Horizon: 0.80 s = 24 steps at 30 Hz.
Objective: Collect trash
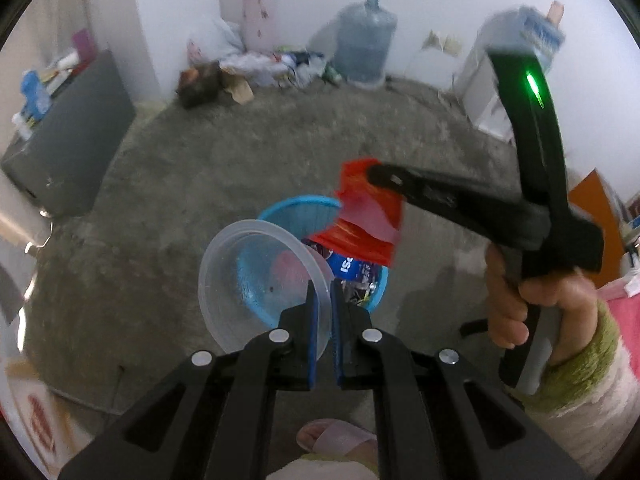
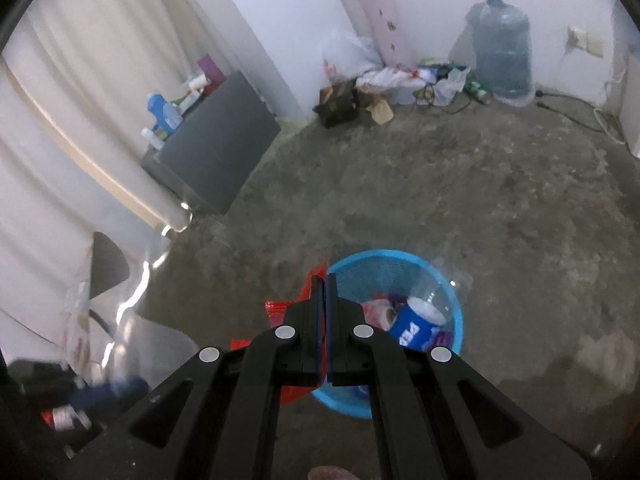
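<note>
My left jaws (image 1: pixel 332 300) are clamped narrow on the rim of a clear tub (image 1: pixel 256 280), which hangs tilted over the near edge of the blue bin (image 1: pixel 296 202) on the floor. My right jaws (image 2: pixel 323 280) are pinched tight on a red wrapper (image 1: pixel 368 216) that dangles above the bin's far side, nearer its mouth than the tub. Inside the bin lie a blue-labelled bottle (image 2: pixel 416 324) and other scraps. Both pieces look ready to drop straight down, I reckon.

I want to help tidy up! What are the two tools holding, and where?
Left tool pinches the clear plastic container by its rim. Right tool grips the red wrapper at its upper edge.
</note>
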Each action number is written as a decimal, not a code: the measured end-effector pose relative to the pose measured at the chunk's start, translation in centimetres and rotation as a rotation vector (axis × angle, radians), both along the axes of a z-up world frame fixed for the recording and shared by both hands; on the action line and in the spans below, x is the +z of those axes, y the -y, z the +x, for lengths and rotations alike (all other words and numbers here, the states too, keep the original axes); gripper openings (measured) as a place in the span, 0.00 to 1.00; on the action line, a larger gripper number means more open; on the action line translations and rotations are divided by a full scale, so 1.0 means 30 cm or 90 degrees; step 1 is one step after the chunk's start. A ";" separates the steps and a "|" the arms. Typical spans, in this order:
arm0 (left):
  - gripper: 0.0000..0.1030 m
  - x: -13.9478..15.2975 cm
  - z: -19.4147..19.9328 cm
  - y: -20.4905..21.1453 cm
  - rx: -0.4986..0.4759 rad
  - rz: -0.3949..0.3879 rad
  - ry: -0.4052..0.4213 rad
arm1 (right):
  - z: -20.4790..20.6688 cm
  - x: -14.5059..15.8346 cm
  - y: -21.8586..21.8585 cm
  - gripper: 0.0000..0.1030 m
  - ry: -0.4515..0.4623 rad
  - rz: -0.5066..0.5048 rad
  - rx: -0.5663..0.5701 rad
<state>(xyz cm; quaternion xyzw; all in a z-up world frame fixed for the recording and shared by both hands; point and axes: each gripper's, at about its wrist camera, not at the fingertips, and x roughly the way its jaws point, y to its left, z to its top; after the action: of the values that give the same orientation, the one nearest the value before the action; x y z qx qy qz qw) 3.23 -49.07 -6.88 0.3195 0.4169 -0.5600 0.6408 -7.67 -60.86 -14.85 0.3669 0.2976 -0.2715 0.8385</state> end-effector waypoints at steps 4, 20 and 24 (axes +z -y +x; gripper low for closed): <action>0.06 -0.098 -0.016 0.080 -0.012 0.026 0.005 | 0.063 -0.049 0.054 0.01 -0.010 0.016 0.008; 0.60 -0.130 0.046 0.082 0.028 0.037 -0.005 | -0.083 -0.169 0.104 0.37 0.006 0.120 -0.035; 0.61 -0.005 0.085 -0.005 0.056 -0.017 -0.005 | -0.195 -0.076 0.063 0.38 0.031 0.095 -0.048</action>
<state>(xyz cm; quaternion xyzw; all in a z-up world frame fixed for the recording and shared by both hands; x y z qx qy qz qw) 5.79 -48.92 -7.04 0.2903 0.4255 -0.5379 0.6674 -13.51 -62.74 -17.12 0.4457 0.2827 -0.2712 0.8049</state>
